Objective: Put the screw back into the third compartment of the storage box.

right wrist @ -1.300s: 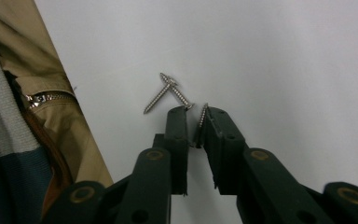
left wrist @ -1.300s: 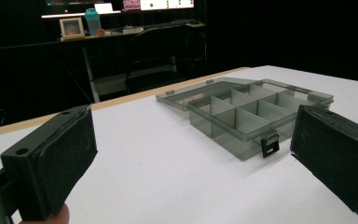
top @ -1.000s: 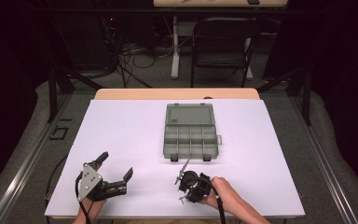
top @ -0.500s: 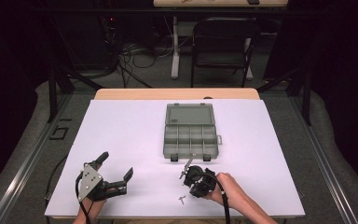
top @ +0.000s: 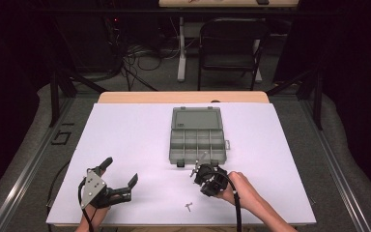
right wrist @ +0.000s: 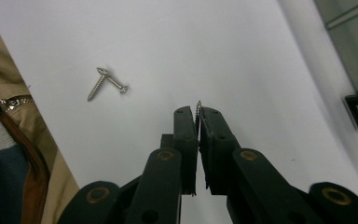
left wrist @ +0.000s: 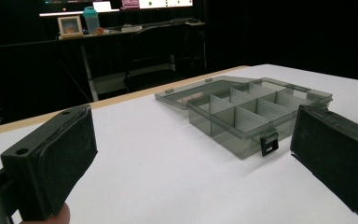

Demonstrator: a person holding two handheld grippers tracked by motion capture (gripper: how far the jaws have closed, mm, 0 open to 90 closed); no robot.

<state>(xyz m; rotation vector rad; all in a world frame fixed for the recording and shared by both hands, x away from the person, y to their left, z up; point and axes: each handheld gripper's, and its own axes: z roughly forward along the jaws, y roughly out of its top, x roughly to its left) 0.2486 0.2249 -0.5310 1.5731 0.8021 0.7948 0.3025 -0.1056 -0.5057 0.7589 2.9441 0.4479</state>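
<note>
A white worktop [top: 125,135] is carrying an open compartment box [top: 196,140] at centre and two loose screws [top: 189,207] lying near its front edge.

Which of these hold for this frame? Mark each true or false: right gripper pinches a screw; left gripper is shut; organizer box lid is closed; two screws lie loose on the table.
1. The right gripper pinches a screw: true.
2. The left gripper is shut: false, its jaws stand wide apart with nothing between them.
3. The organizer box has its lid closed: false, the lid lies open and flat.
4. Two loose screws lie on the white table: true, touching each other.
</note>
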